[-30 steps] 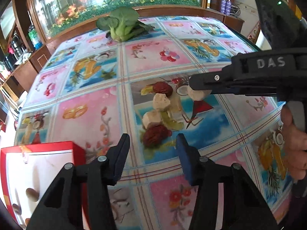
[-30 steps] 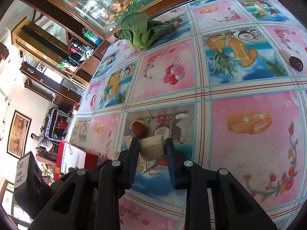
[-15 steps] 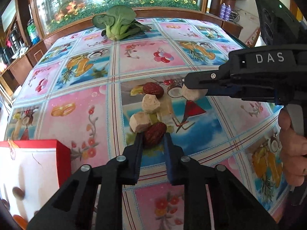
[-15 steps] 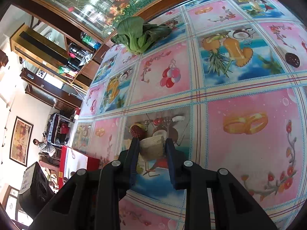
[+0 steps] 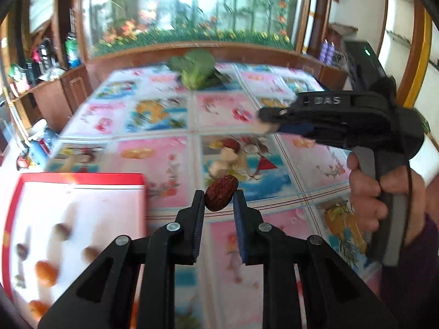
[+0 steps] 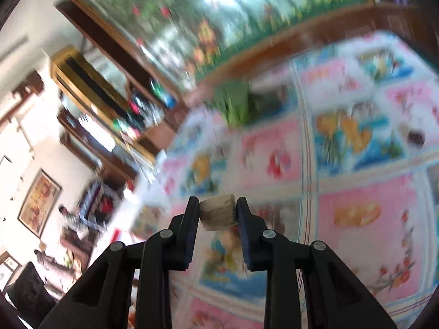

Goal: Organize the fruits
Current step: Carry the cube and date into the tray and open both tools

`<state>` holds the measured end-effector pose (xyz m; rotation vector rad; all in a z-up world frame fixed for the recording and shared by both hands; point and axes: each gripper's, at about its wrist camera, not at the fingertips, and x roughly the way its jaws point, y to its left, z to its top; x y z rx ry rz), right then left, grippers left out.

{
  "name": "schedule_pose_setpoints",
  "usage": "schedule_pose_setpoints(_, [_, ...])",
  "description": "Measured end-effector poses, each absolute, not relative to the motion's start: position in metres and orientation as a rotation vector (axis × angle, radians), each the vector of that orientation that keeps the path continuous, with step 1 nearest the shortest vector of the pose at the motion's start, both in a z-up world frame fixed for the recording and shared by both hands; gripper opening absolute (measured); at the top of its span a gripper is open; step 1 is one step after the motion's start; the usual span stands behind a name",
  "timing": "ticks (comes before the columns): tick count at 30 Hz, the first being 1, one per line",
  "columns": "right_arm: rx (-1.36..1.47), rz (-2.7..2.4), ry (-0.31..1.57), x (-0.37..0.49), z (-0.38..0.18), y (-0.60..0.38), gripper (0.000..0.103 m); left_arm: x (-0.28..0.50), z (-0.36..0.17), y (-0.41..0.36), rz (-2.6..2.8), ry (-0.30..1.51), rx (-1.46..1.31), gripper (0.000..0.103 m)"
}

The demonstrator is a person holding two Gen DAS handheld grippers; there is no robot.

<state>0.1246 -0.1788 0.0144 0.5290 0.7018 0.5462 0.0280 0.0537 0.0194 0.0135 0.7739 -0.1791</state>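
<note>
Presently, left wrist view: left tongs (image 5: 219, 200) pinch a red date (image 5: 221, 192) at frame centre, raised over the bench (image 5: 170, 161); red-rimmed box (image 5: 82, 183) lower left. Right wrist view, blurred: right tongs (image 6: 218, 211) pinch a pale fruit chunk (image 6: 218, 212) at centre.

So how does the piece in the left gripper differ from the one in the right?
The wrinkled dark red date in the left gripper is oval and glossy; the pale tan chunk in the right gripper is blocky, matte and flat-faced. The date sits tilted, the chunk squarely. Both are clamped at the fingertips, above the table.
</note>
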Motion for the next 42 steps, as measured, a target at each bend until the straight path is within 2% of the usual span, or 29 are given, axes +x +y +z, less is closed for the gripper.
schedule_pose_setpoints(5, [0.65,0.56,0.536,0.111,0.033,-0.213,0.026,-0.007,0.049,0.097,-0.092,0.69,-0.025,0.023])
schedule_pose_setpoints(8, [0.688,0.595,0.509,0.11,0.034,-0.214,0.026,-0.027,0.063,0.119,-0.015,0.629,-0.012,0.023])
schedule_pose_setpoints(14, [0.616,0.756,0.61,0.098,0.031,-0.137,0.026,-0.052,0.064,0.154,0.066,0.593,-0.037,0.023])
schedule_pose_setpoints(18, [0.568,0.936,0.704,0.079,0.026,-0.047,0.026,-0.057,0.058,0.169,0.09,0.613,-0.043,0.023])
schedule_pose_setpoints(24, [0.481,1.086,0.741,0.055,0.031,0.035,0.026,-0.068,0.061,0.191,0.139,0.589,-0.052,0.023])
schedule_pose_setpoints(36, [0.362,1.049,0.9,0.067,-0.023,0.048,0.026,-0.082,0.029,0.228,0.22,0.644,-0.083,0.023])
schedule_pose_setpoints(42, [0.319,1.051,0.9,0.056,-0.023,0.051,0.026,-0.075,0.004,0.236,0.23,0.726,-0.103,0.023])
